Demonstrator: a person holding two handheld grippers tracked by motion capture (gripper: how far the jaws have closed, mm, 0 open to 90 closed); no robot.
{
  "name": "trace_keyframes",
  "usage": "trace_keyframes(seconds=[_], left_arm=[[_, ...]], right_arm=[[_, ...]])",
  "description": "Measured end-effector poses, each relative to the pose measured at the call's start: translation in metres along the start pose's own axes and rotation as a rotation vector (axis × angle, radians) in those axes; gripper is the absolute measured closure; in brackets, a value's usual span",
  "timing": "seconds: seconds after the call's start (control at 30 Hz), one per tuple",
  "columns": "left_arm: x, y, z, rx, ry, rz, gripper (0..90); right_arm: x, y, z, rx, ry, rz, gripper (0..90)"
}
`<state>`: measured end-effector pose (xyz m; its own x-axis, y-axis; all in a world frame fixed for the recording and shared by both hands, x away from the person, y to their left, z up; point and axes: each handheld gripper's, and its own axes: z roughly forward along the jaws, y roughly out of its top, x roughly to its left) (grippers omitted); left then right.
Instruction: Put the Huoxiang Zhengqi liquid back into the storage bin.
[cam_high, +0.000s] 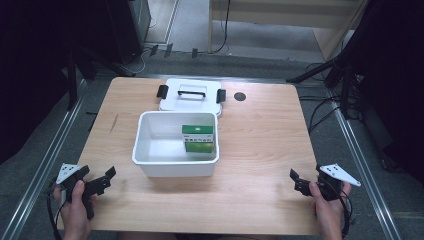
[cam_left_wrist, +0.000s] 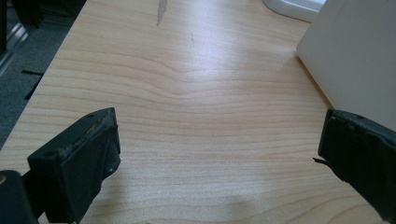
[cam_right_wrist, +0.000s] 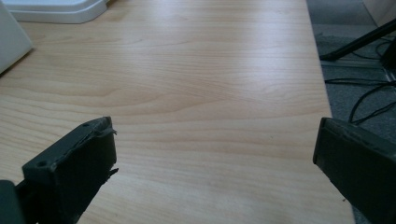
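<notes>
Open white bin (cam_high: 175, 162) mid-surface w/ a green box (cam_high: 198, 138) inside, lid (cam_high: 190, 95) off at far edge; left gripper (cam_high: 97, 184) & right gripper (cam_high: 302, 182) idle at near corners, jaws apart, empty—likely closing remains.

Left claw (cam_high: 102, 181), right claw (cam_high: 300, 181) agape
</notes>
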<state>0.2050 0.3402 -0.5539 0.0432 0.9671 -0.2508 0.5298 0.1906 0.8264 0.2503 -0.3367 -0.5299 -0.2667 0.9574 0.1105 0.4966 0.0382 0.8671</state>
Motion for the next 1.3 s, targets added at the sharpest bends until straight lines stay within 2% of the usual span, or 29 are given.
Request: trace_keyframes(seconds=[0.3,0.5,0.97,1.1,1.3], left_arm=[[0.0,0.0,0.0,-0.002,0.002,0.001,0.0],[0.0,0.0,0.0,0.001,0.001,-0.001,0.0],[-0.001,0.0,0.001,0.01,0.005,0.014,0.0],[-0.002,0.0,0.001,0.009,0.007,0.017,0.0],[-0.002,0.0,0.001,0.006,0.011,0.02,0.0]], right_arm=[[-0.013,-0.019,-0.02,-0.026,-0.038,0.033,0.0],[-0.019,-0.03,-0.036,-0.04,-0.031,0.051,0.0],[-0.025,-0.04,-0.041,-0.075,-0.02,0.138,0.0],[-0.023,-0.039,-0.04,-0.059,-0.019,0.118,0.0],[-0.026,-0.038,-0.038,-0.046,0.0,0.147,0.3]])
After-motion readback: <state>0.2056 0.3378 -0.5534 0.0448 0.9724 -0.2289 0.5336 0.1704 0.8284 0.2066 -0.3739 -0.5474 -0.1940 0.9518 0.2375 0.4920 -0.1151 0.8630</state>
